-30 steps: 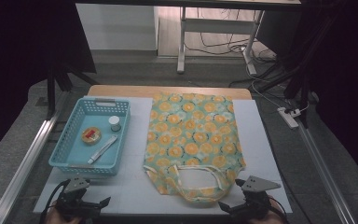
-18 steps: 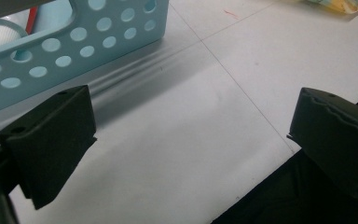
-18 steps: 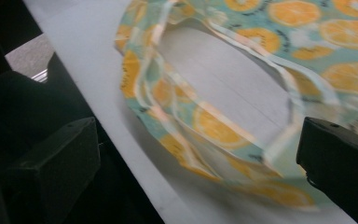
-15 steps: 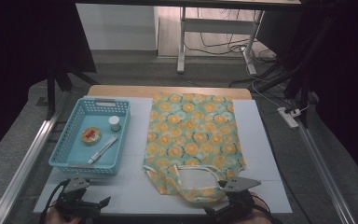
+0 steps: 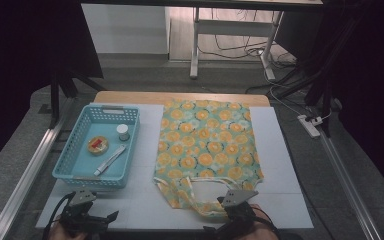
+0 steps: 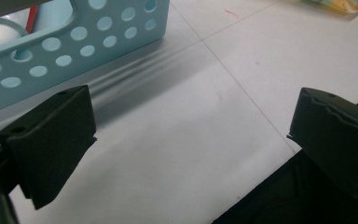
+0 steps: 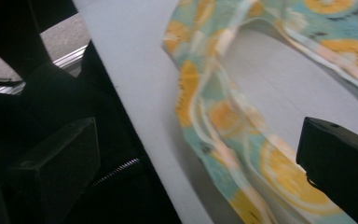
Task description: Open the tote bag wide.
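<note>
A cloth bag (image 5: pixel 207 145) printed with orange slices lies flat on the white table (image 5: pixel 280 150), its handles (image 5: pixel 200 192) toward the person's edge. The right gripper (image 5: pixel 230 220) sits at that near edge, just at the bag's handle end. In the right gripper view its jaws stand wide apart with nothing between them but the bag's handle strap (image 7: pixel 214 116) and bare table; the strap lies loose on the surface, and from here I can't quite tell whether either jaw touches the fabric, as the picture is a bit blurred.

The left gripper (image 5: pixel 97 220) rests at the near left corner of the table, just in front of a light blue basket (image 5: pixel 65 167). Its jaws are also spread open, empty, over plain white table, with the basket's perforated wall (image 6: pixel 65 42) close ahead in the left gripper view.

Inside the basket lie a small white-capped jar (image 5: pixel 123 131), a round flat tin with a red mark (image 5: pixel 98 145) and a slim white tube or pen (image 5: pixel 110 160). The basket stands just beside the bag's left edge, not touching it.
</note>
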The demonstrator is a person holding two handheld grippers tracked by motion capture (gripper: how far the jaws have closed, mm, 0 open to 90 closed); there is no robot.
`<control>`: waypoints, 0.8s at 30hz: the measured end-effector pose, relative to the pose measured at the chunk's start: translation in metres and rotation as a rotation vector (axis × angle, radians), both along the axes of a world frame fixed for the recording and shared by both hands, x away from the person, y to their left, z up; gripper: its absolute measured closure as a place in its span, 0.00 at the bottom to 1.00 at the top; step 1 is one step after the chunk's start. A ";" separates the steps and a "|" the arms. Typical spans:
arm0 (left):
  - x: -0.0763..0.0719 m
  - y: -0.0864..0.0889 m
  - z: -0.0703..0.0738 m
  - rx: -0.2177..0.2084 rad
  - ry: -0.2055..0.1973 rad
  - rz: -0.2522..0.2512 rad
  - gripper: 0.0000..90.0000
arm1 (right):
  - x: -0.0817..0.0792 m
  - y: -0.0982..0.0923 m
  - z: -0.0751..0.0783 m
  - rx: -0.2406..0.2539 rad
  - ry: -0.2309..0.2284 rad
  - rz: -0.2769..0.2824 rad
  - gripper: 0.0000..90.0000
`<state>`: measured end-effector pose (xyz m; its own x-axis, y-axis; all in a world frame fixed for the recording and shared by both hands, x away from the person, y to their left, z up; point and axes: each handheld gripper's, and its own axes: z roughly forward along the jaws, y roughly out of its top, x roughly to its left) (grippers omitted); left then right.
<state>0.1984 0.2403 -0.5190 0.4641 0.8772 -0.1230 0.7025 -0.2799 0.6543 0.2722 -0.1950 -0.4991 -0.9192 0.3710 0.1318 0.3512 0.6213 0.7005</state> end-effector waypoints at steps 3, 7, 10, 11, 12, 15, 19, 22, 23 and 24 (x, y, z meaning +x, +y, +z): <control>0.000 0.000 0.000 0.001 0.000 -0.001 0.00 | 0.000 0.005 -0.001 -0.002 0.005 0.014 0.02; 0.000 0.000 0.000 0.002 0.000 -0.001 0.00 | 0.001 0.016 -0.001 -0.002 0.014 0.049 0.10; 0.000 0.000 0.000 0.003 0.001 -0.002 0.00 | 0.001 0.019 -0.002 0.000 0.009 0.061 0.15; 0.000 0.000 0.000 0.003 0.002 -0.002 0.00 | 0.001 0.021 -0.002 -0.002 0.006 0.078 0.20; 0.000 -0.001 0.000 0.003 0.002 -0.002 0.00 | 0.001 0.023 -0.003 -0.007 0.005 0.085 0.23; 0.000 -0.001 0.000 0.006 0.001 -0.004 0.01 | 0.003 0.025 -0.005 -0.025 0.013 0.099 0.30; 0.000 -0.001 0.000 0.008 0.001 -0.006 0.01 | 0.008 0.029 -0.014 -0.102 0.008 0.103 0.46; 0.000 -0.001 0.000 0.010 0.001 -0.009 0.01 | 0.012 0.028 -0.017 -0.159 -0.005 0.093 0.66; 0.000 -0.001 0.000 0.011 0.000 -0.010 0.01 | 0.013 0.027 -0.017 -0.156 -0.010 0.085 0.73; 0.000 -0.001 0.000 0.012 -0.001 -0.009 0.01 | 0.015 0.026 -0.016 -0.160 -0.004 0.079 0.81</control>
<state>0.1983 0.2390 -0.5189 0.4721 0.8744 -0.1118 0.6992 -0.2942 0.6516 0.2870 -0.1690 -0.5156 -0.9469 0.3132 0.0733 0.2940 0.7504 0.5921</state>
